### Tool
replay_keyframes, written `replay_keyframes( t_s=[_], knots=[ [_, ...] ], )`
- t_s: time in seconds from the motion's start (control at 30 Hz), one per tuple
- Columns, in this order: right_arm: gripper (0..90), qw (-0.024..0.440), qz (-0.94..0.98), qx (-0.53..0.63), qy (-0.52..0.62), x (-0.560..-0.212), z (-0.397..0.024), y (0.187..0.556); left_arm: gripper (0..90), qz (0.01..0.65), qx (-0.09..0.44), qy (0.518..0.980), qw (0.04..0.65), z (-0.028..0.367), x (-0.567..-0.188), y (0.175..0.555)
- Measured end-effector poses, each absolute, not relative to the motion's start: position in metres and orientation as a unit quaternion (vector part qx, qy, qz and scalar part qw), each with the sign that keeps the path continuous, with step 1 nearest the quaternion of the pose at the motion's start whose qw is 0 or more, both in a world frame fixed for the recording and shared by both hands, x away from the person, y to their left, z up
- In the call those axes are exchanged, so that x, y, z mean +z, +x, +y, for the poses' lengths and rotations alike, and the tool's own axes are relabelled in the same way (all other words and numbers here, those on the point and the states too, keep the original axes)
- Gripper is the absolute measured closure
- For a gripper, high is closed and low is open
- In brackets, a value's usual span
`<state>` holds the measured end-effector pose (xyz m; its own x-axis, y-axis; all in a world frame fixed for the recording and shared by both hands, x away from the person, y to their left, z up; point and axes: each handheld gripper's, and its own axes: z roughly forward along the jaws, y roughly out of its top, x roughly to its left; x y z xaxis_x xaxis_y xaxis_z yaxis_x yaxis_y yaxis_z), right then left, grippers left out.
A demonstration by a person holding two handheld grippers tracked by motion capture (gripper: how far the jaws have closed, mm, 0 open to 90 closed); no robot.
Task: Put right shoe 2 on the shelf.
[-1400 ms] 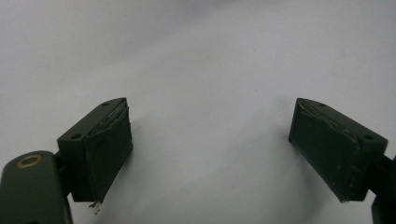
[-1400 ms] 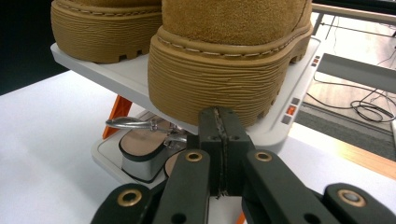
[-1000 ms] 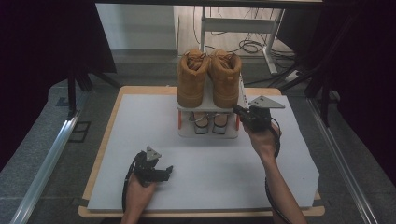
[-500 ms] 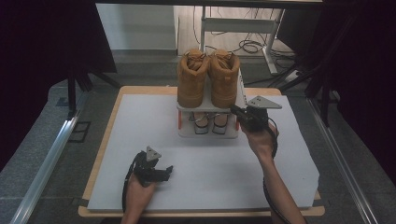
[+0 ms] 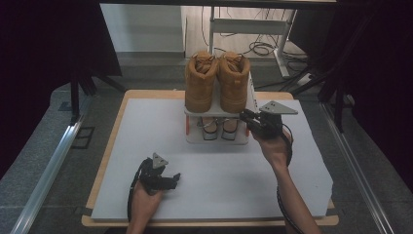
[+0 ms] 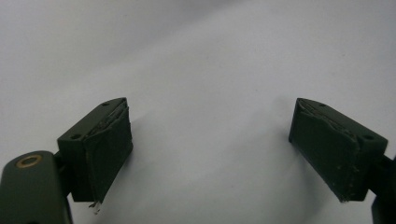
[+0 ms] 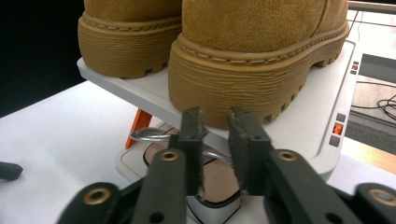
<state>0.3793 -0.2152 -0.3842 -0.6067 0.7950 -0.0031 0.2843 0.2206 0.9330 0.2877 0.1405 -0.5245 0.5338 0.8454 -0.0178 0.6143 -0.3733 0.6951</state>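
Two tan suede boots (image 5: 216, 83) stand side by side on the top shelf of a small white shoe rack (image 5: 217, 140) at the back of the table. A pair of sandals (image 5: 219, 127) lies on its lower shelf. My right gripper (image 5: 247, 119) is at the rack's right front corner, level with the top shelf. In the right gripper view its jaws (image 7: 215, 117) point at the nearer boot's ribbed sole (image 7: 243, 88). They have just been opening, and a narrow gap with nothing in it stands between them. My left gripper (image 5: 174, 178) rests on the white mat, jaws (image 6: 210, 140) wide open and empty.
The white mat (image 5: 234, 180) covers a wooden table (image 5: 104, 161) whose rim shows all round. Orange brackets (image 7: 137, 125) hold up the rack's shelf. Metal rails run along both sides of the table, and cables and a desk frame (image 5: 253, 29) lie beyond it.
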Motion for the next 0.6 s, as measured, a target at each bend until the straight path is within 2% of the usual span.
replay_keyframes(
  t_s=[0.3,0.6],
  knots=[
    [49.8,0.255,0.744,0.503,0.358,-0.384,-0.219,0.373,12.9,0.451,0.175,0.809,0.333,0.14,-0.525,0.288],
    [35.4,0.246,0.758,0.496,0.344,-0.388,-0.221,0.367,12.9,0.451,0.175,0.809,0.333,0.14,-0.525,0.288]
  ],
)
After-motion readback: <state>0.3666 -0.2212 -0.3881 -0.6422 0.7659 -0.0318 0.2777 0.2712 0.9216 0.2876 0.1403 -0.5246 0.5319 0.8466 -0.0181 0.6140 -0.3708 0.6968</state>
